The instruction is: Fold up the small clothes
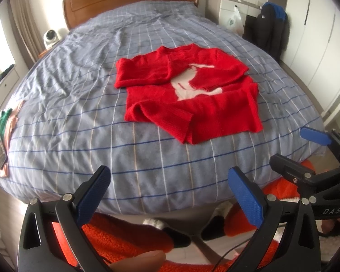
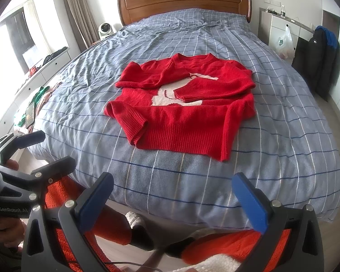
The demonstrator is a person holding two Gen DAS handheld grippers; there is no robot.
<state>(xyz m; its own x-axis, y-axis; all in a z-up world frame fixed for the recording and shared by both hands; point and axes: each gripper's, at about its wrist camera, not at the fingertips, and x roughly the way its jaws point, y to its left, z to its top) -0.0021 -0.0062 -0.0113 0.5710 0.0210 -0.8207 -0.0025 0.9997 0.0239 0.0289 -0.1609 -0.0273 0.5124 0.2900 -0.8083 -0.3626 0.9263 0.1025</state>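
Observation:
A red knit sweater (image 1: 188,104) (image 2: 188,122) with a white motif lies face up in the middle of the bed. Both of its sleeves are folded inward across the chest, and its ribbed hem points toward me. My left gripper (image 1: 170,190) is open and holds nothing, hovering over the foot edge of the bed, well short of the hem. My right gripper (image 2: 173,197) is also open with nothing in it, at about the same distance. Each gripper shows in the other's view: the right gripper (image 1: 303,153) at the right edge, the left gripper (image 2: 45,151) at the left edge.
The bed has a grey-blue checked cover (image 2: 272,136) and a wooden headboard (image 2: 183,0). A green garment (image 1: 2,122) and a phone (image 2: 30,113) lie at its left edge. A dark jacket (image 2: 317,52) hangs at the right. The person's orange fleece legs (image 1: 124,238) and slippers are below.

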